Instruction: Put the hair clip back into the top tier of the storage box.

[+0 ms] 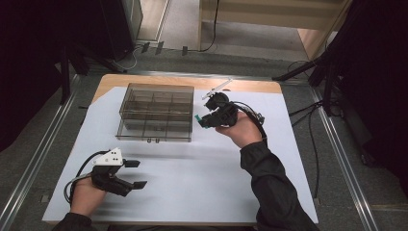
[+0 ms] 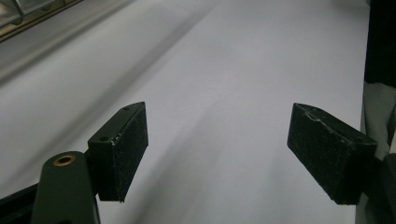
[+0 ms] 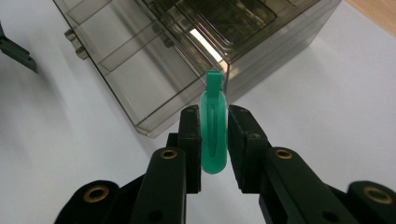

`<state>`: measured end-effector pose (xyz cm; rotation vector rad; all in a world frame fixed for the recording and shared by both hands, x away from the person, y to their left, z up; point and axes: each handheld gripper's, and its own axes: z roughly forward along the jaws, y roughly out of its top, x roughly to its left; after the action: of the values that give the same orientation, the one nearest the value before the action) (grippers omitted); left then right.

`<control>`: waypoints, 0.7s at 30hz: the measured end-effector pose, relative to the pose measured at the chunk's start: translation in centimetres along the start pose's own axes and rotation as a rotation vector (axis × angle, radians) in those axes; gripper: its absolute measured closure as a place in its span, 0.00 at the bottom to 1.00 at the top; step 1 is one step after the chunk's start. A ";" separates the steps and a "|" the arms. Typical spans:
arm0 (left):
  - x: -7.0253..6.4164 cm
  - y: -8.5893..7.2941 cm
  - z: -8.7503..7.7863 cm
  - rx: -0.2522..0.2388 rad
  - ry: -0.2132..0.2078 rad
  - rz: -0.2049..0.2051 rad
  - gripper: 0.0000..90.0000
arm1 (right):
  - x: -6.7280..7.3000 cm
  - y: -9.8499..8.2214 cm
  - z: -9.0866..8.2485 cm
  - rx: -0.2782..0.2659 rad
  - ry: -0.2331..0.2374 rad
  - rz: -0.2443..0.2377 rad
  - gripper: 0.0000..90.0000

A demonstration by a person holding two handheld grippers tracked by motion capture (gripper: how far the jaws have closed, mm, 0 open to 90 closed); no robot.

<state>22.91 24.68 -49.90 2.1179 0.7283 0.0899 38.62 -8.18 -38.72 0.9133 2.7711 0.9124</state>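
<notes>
Here the right gripper squeezes a small green clip between its jaws, up in the air just beside the corner of the clear plastic box; the left gripper rests low over the white sheet, jaws spread wide, holding nothing.

Smoky clear compartment box: cut off by the top edge of the right gripper view; contents too dim to tell. Green clip: in the high view a speck at centre, form unreadable (lower end hidden between the jaws in the right gripper view). Person's sleeve: cropped at the bottom edge. Box corner: blurred, upper left of the left gripper view.
</notes>
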 end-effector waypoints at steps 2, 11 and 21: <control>0.0 -0.1 -0.1 0.003 0.000 0.009 0.24 | 0.2 0.2 0.0 -0.006 0.008 -0.004 0.86; -0.2 -0.2 0.1 0.021 0.001 0.031 0.24 | 1.1 1.0 0.2 -0.016 0.023 -0.028 0.86; 0.1 -0.2 0.2 0.012 -0.014 0.031 0.26 | 2.3 1.7 0.7 -0.030 0.044 -0.043 0.86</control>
<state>22.96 24.67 -50.18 2.1398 0.6896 0.0877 37.84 -5.45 -38.07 0.8357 2.7937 0.9761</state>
